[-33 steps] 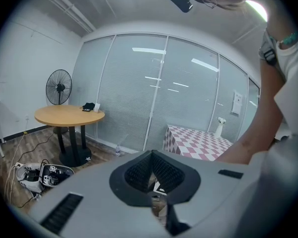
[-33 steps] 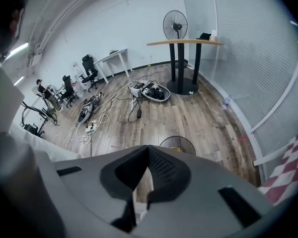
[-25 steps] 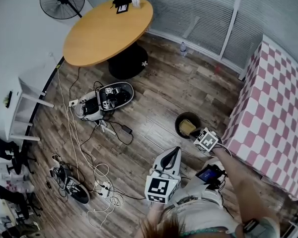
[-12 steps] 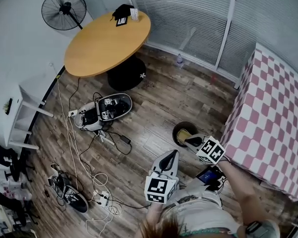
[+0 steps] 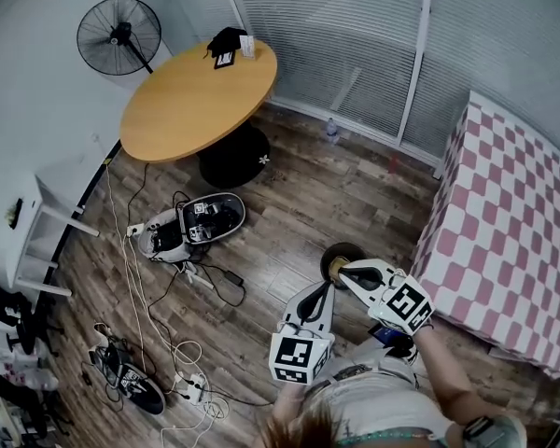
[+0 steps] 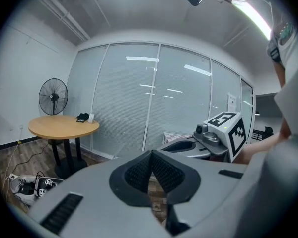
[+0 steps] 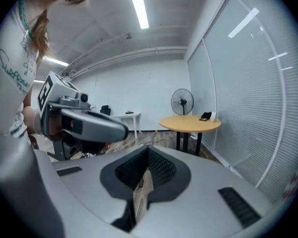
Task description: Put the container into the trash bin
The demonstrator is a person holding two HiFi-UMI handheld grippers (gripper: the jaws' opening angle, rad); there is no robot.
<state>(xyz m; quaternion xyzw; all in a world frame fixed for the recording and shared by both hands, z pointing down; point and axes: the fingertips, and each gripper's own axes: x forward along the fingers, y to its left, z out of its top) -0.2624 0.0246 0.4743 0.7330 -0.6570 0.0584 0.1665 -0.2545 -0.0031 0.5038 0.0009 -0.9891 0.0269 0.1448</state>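
Wood floor (image 5: 289,203), container (image 5: 334,268) in trash bin (image 5: 328,253) — left gripper (image 6: 151,157), right gripper (image 7: 147,157) both closed, empty

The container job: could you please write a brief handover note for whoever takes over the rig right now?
Left claw: shut, empty, beside the right one.
Right claw: shut, nothing seen gripped; in the head view its tip lies over the trash bin.
Container: a yellowish thing, apparently it, lies inside the bin.
Done: the container seems to be binned.
Left: check that it sits fully inside; nothing else shows.
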